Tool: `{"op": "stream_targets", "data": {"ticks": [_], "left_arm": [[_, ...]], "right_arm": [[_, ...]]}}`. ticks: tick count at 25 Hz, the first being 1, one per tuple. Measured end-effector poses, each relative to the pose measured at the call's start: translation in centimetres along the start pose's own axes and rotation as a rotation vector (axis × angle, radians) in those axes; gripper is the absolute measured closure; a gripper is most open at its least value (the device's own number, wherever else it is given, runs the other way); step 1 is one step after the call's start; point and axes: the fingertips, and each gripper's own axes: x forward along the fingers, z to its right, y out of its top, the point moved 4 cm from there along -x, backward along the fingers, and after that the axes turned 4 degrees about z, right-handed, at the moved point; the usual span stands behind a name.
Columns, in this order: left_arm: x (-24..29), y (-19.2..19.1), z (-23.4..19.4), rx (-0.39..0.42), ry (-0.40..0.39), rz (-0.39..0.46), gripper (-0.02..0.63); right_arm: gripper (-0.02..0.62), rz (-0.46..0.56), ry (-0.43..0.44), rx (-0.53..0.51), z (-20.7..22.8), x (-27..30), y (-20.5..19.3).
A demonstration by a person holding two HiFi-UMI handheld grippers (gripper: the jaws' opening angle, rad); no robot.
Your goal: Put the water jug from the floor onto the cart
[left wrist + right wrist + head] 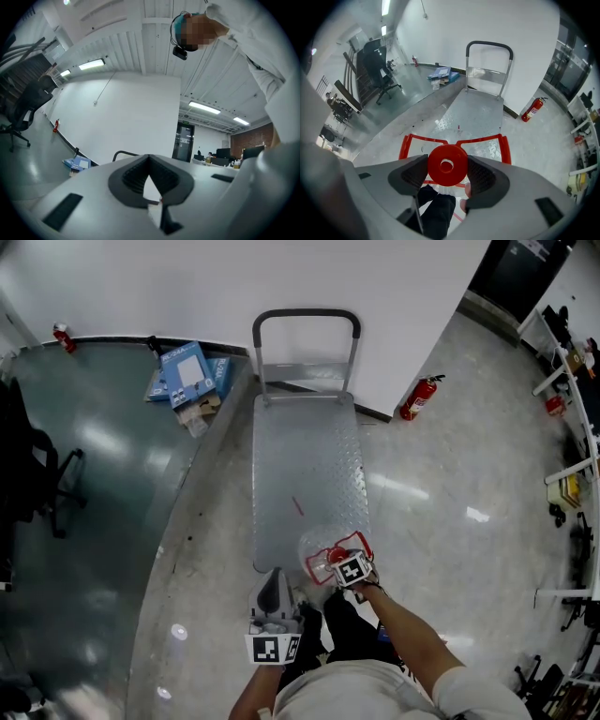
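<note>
Closest to us in the head view is a pale sleeve running down to the right gripper, whose jaws are clamped on the red cap of the water jug. This clear jug with its red handle frame sits over the near end of the cart, though we cannot tell whether its base touches the deck. Just beside it, on our left, the left gripper hangs over the floor near the cart's near edge. Farther off we see a fire extinguisher against the white wall and blue boxes by the dark floor strip. From the left gripper view, the left gripper tilts up toward the wall and ceiling, its fingertips pressed together with nothing between them; the cart's handle and an office chair show beyond. From the right gripper view, the right gripper looks down on the red cap, both pads tight against its sides, with the jug's red frame and the cart's patterned deck just past it, and the fire extinguisher to the right.
</note>
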Motion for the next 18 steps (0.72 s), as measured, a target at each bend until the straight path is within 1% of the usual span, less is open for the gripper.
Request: {"op": "stream_targets", "data": {"ticks": [7, 12, 18], "left_arm": [[3.2, -0.9, -1.1, 0.012, 0.035, -0.019, 0.603], [4.6, -1.7, -0.9, 0.011, 0.04, -0.039, 0.603], [5.3, -2.6, -0.7, -0.004, 0.05, -0.041, 0.603]], "right_arm": [[0.325, -0.011, 0.004, 0.006, 1.0, 2.6, 2.5], [0.325, 0.01, 0.021, -0.022, 1.5, 3.0, 3.8], [0.325, 0.012, 0.026, -0.046, 1.4, 3.0, 2.7]]}}
